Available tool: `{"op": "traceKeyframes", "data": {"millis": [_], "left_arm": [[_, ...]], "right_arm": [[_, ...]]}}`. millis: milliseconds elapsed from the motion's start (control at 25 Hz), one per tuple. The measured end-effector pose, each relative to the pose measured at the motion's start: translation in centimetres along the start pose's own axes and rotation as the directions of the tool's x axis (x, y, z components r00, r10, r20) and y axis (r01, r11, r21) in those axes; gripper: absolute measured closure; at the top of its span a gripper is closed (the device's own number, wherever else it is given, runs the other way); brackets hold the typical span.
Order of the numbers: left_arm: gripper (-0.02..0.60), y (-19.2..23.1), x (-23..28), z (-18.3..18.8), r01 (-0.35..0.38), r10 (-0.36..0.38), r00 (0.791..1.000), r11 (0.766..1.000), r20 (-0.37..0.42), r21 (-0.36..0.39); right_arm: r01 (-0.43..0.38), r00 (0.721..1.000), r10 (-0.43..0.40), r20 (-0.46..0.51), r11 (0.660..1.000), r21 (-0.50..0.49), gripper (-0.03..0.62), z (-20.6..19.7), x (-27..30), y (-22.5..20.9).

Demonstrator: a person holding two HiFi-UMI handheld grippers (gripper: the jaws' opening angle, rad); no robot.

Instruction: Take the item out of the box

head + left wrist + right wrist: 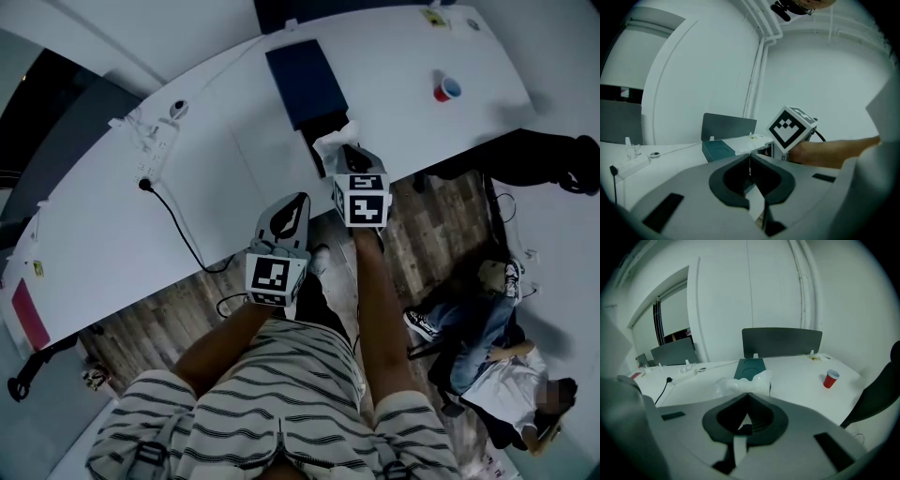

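A dark blue box point(307, 84) lies open on the white table point(216, 159), its lid flat behind it. At the box's near end a crumpled white plastic-wrapped item point(334, 142) sticks up, and my right gripper point(346, 153) is shut on it. In the right gripper view the white plastic point(742, 385) bunches right at the closed tips of the right gripper point(748, 394), with the teal box point(750, 368) behind. My left gripper point(300, 200) hovers nearer me, off the table's edge, shut and holding nothing. From the left gripper point(750, 157) I see the box point(716, 151) and the right gripper's marker cube point(791, 127).
A red cup point(447, 90) stands at the far right of the table. A power strip point(156, 148) with a black cable point(178, 230) lies at the left. A person point(487, 361) sits on the wooden floor to the right. A grey partition panel point(782, 342) stands behind the box.
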State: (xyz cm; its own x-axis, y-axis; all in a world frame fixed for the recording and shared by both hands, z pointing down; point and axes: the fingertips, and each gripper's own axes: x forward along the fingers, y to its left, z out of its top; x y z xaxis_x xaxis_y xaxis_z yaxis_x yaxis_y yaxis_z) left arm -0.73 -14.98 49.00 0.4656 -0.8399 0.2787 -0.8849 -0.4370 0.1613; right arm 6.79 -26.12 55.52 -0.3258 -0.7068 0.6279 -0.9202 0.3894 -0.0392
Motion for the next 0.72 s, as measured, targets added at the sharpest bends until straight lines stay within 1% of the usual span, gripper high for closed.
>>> {"op": "traceKeyframes", "data": {"millis": [80,200,400,720], "left_arm": [[0.557,-0.2,-0.3,0.4,0.003,-0.003,1.000,1.000,0.004,0.007],[0.557,-0.4,-0.7,1.2,0.007,-0.007,1.000,1.000,0.013,0.010],[0.557,-0.5,-1.1,2.1,0.010,-0.011,0.999,1.000,0.031,0.020],[0.557,-1.2,-1.7,4.5,0.023,-0.026,0.997,0.999,0.071,0.044]], "right_arm": [[-0.003,1.000,0.002,0.019,1.000,0.006,0.576,0.4,-0.8,0.2],[-0.009,0.999,0.007,0.050,0.999,0.041,0.576,0.9,-2.1,0.5],[0.003,0.994,-0.010,0.109,0.998,0.068,0.576,2.2,-4.3,0.7],[0.008,0.977,-0.032,0.213,0.994,0.112,0.576,3.9,-7.5,0.9]]}}
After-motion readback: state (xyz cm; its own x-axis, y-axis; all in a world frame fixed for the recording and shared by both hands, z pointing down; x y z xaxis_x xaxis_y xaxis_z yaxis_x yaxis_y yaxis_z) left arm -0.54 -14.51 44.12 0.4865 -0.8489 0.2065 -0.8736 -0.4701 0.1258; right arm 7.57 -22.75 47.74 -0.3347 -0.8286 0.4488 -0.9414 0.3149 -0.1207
